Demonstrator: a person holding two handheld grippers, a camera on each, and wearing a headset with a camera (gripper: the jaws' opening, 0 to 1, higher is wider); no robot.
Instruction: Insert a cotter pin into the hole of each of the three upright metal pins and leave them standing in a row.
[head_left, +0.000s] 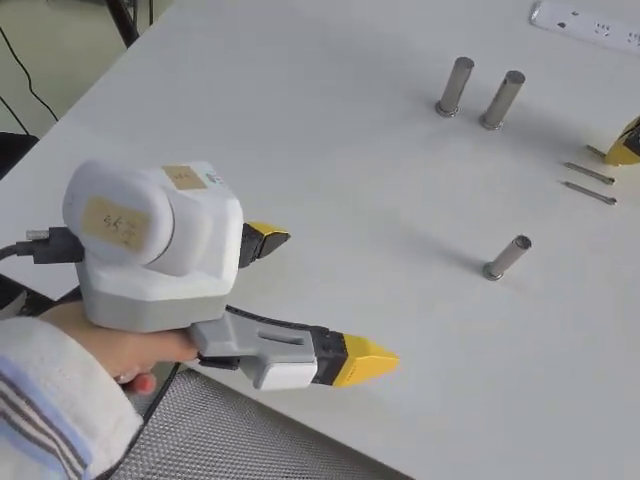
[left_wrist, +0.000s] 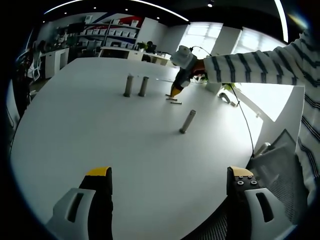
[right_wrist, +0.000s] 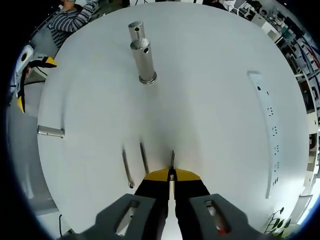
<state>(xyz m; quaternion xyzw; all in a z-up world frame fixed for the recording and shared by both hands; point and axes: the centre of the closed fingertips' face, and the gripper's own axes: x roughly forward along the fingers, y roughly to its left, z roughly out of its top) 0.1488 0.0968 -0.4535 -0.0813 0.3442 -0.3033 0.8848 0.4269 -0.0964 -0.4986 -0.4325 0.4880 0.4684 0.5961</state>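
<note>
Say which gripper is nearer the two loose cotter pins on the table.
Right. The right gripper, shut on a third cotter pin, sits just beside the loose cotter pins; the left gripper hangs far off across the table.

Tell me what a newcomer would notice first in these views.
The left claw looms open in the head view's foreground, holding nothing. Far across the white table, two metal pins stand side by side with a third pin apart. The right claw is shut on a cotter pin, two loose cotter pins beside it.
</note>
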